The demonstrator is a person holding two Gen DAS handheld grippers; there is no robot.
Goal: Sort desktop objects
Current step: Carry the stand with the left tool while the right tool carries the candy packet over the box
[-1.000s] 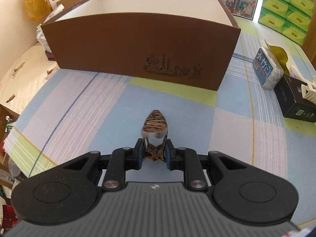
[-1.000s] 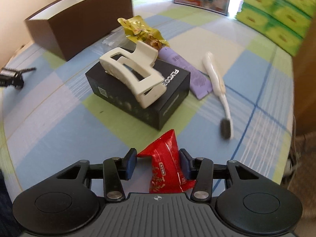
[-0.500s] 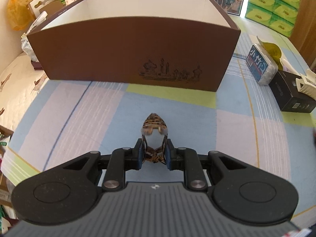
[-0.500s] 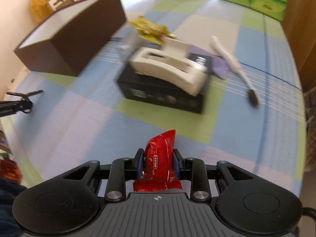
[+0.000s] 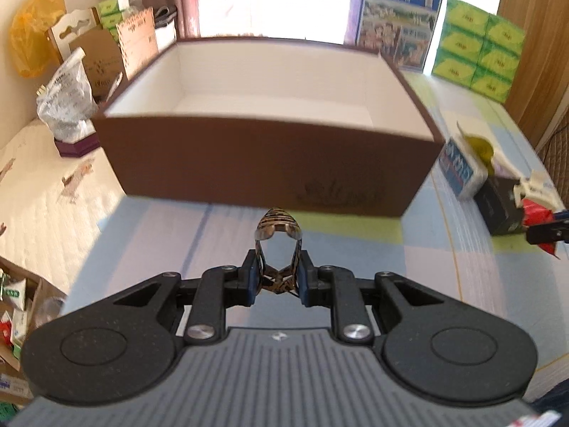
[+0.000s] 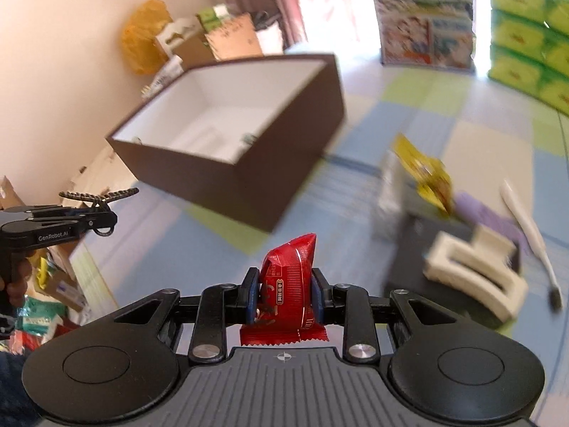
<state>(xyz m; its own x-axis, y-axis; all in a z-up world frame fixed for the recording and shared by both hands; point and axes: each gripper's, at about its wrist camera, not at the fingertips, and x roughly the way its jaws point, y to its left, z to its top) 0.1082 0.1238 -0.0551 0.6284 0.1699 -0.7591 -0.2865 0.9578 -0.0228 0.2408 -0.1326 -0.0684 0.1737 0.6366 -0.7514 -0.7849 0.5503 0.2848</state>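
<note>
My left gripper (image 5: 278,277) is shut on a tortoiseshell hair claw (image 5: 278,227) and holds it above the table, just short of the near wall of the brown box (image 5: 263,163). My right gripper (image 6: 284,297) is shut on a red snack packet (image 6: 290,270), lifted above the table to the right of the brown box (image 6: 284,163). The box is open-topped with a white inside. In the right wrist view the left gripper (image 6: 96,210) shows at the far left with the claw. In the left wrist view the red packet (image 5: 535,213) shows at the right edge.
A black box (image 6: 419,274) with a white hair claw (image 6: 476,277) on it lies right of the brown box. Near it are a yellow wrapper (image 6: 423,170), a purple packet (image 6: 480,210), a white toothbrush (image 6: 526,227) and a blue-and-white tissue pack (image 5: 462,170). Green tissue packs (image 5: 480,57) are stacked behind.
Both grippers have risen with their objects. The left one has moved closer to the brown box. The right one has swung left, so the box now lies ahead of it.
</note>
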